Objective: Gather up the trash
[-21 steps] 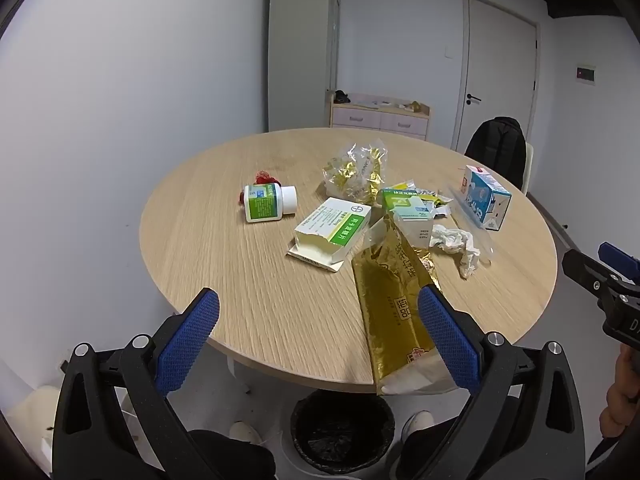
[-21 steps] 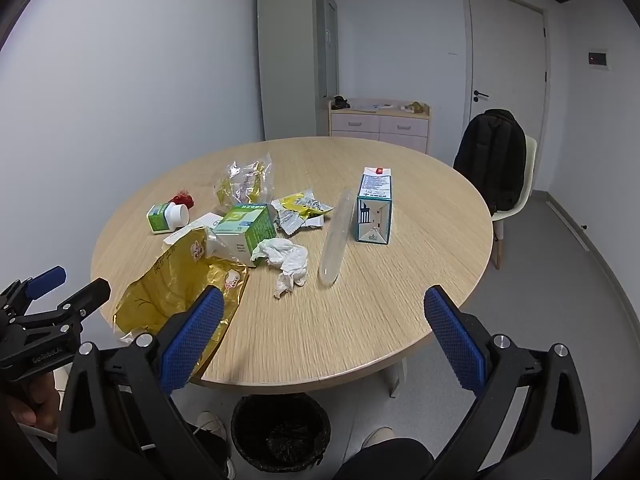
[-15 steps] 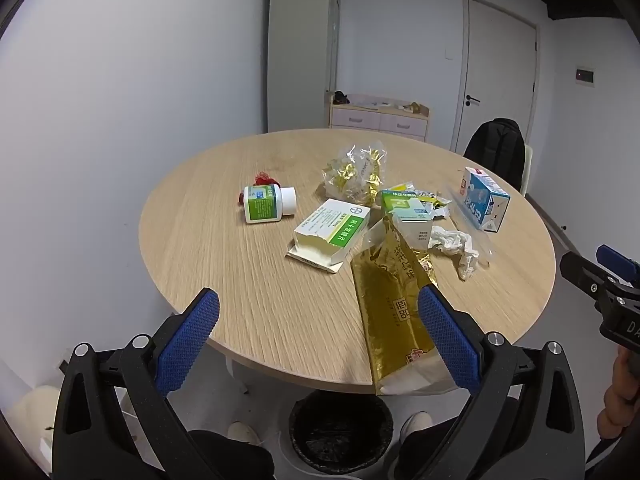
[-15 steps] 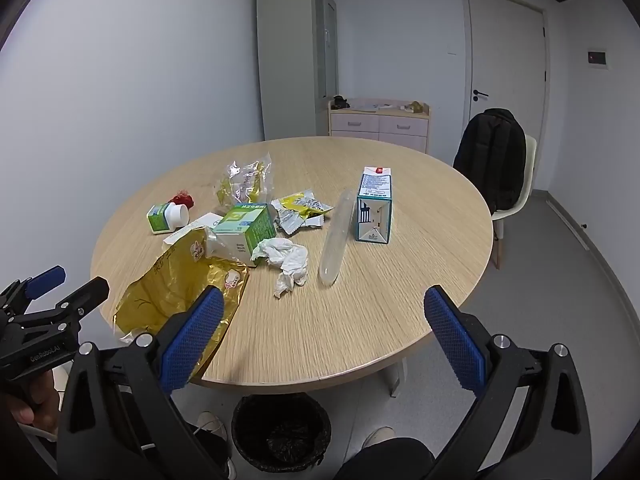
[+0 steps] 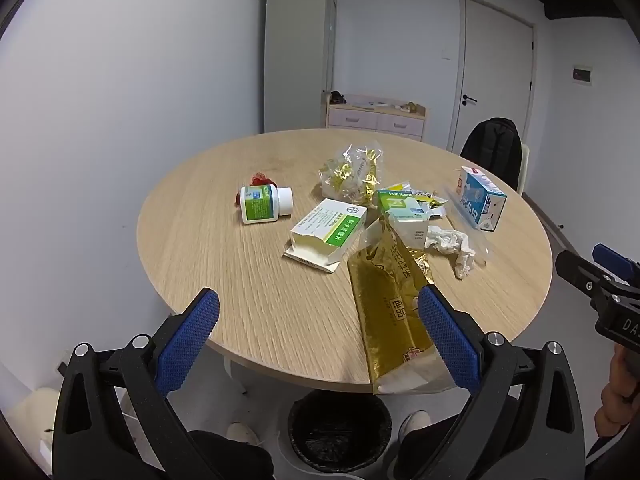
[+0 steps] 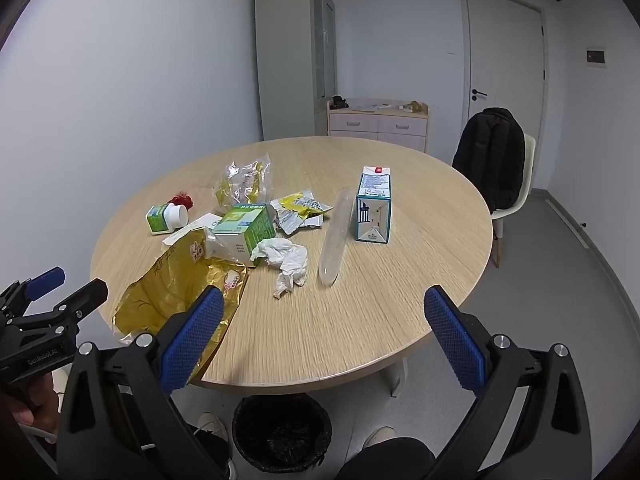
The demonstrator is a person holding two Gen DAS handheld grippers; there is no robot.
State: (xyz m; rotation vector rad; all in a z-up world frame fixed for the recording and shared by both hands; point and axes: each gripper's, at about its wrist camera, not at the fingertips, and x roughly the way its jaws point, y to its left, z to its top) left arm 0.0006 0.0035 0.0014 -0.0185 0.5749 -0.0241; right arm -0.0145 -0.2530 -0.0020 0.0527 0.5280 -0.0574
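Nothing looks collected yet: both the left tool [image 5: 318, 336] and right tool [image 6: 324, 338] hang wide apart, empty, short of the round wooden worktop [image 6: 360, 320]; crumpled gold foil bag [image 5: 390, 304] lies nearest ahead, black-lined bin [image 6: 282, 432] below

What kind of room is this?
Probably a small office or meeting room: a round wooden table with litter on it, a closed door, a tall cabinet, and a chair with a black backpack on it.
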